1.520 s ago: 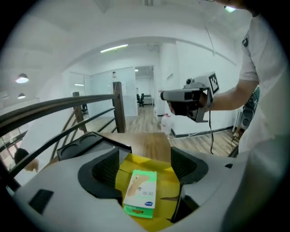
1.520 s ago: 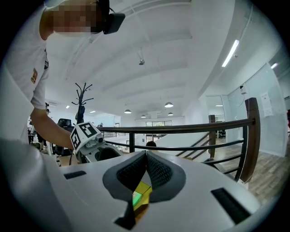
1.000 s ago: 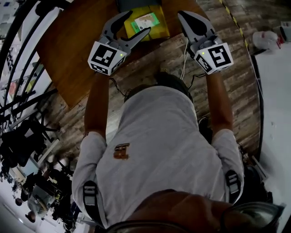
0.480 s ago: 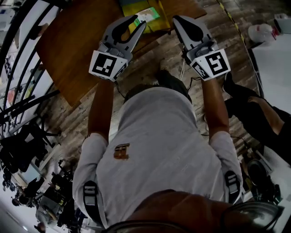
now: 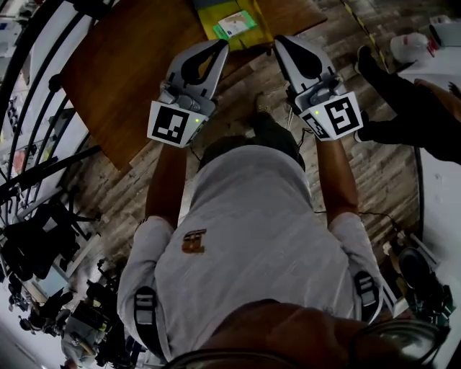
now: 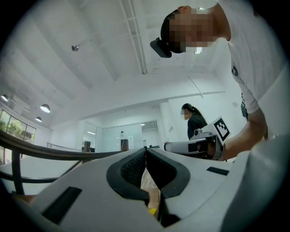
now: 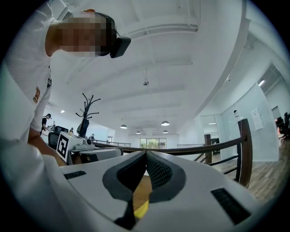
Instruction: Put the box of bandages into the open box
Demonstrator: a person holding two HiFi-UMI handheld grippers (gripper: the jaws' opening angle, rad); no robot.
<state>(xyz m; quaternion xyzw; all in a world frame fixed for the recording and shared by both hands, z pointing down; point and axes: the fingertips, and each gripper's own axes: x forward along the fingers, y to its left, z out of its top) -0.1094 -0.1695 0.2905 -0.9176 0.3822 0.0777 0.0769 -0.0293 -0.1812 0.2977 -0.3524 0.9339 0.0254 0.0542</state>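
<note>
Yellow open box (image 5: 261, 21): holding box of bandages (image 5: 235, 24); seemingly done.
Left gripper (image 5: 220, 46): just closing together, empty.
Right gripper (image 5: 280, 41): pressed together, empty.

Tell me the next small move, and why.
Probably just pull back and rest: the box of bandages seems to lie in the yellow open box already, the left claw has just closed on nothing, and the right claw is shut, empty too.

Both arms stretch forward side by side (grippers roughly level). The left gripper (image 5: 220, 46) has just been closing its jaws — now together, nothing between; the right gripper (image 5: 281, 41) has its jaws together too.
</note>
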